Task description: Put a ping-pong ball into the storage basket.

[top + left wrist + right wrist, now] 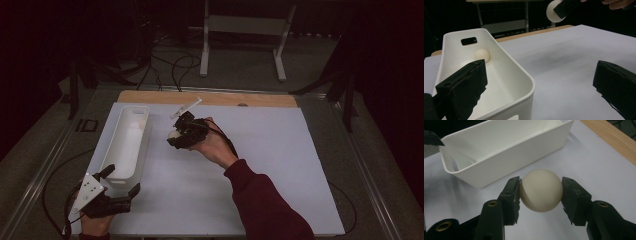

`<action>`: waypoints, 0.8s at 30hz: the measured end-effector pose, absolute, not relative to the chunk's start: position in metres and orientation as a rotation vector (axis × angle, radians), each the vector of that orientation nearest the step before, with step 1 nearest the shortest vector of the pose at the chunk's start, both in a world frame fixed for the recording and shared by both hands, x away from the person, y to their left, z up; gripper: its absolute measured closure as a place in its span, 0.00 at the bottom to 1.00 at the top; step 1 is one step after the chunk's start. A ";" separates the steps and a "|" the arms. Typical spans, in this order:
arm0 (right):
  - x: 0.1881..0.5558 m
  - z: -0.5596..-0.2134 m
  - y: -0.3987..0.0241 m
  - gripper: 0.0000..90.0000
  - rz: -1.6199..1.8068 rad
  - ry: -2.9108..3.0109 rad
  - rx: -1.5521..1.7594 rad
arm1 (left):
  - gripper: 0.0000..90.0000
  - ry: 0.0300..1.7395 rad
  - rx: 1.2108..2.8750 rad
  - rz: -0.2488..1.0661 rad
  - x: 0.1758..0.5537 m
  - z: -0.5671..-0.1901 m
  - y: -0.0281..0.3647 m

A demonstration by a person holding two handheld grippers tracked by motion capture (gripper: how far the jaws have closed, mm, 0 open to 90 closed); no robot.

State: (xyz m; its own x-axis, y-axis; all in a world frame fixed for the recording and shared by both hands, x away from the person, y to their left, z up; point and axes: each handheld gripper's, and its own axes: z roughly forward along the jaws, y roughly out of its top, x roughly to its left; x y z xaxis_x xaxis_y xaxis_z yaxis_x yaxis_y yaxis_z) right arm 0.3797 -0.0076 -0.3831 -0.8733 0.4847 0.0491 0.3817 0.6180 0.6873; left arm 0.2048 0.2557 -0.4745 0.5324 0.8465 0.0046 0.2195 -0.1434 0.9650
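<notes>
My right gripper (175,136) hangs above the white sheet just right of the long white bin (146,142), shut on a cream ball (173,134). In the right gripper view the ball (541,190) sits squeezed between the two black pads of that gripper (541,193), with the bin (506,155) beyond it. My left gripper (123,178) rests at the bin's near end, jaws wide apart with nothing between them. In the left gripper view one jaw overlaps the bin's near wall (524,75), and a second cream ball (482,55) lies at the far end inside.
The white sheet (260,165) covers most of the table, and a wooden strip (210,98) shows along its far edge. Cables and a white metal stand (245,30) are on the floor beyond. A dark red sleeve (265,200) crosses the near right part.
</notes>
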 end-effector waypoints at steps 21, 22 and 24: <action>0.374 -0.374 0.006 0.56 1.153 2.701 0.675 | 0.00 0.910 1.665 0.704 0.205 -0.474 0.255; 0.374 -0.374 0.007 0.56 1.156 2.699 0.673 | 0.00 0.910 1.665 0.704 0.205 -0.474 0.255; 0.373 -0.374 0.009 0.56 1.163 2.702 0.665 | 0.00 0.911 1.664 0.704 0.205 -0.474 0.255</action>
State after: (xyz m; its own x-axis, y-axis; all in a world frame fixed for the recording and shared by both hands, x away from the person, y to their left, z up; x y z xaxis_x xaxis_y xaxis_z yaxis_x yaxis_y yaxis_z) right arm 0.3733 0.0089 -0.3737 -0.8953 0.4419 0.0570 0.3452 0.6070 0.7159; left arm 0.2048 0.2552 -0.4745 0.5348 0.8449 0.0068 0.2192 -0.1465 0.9646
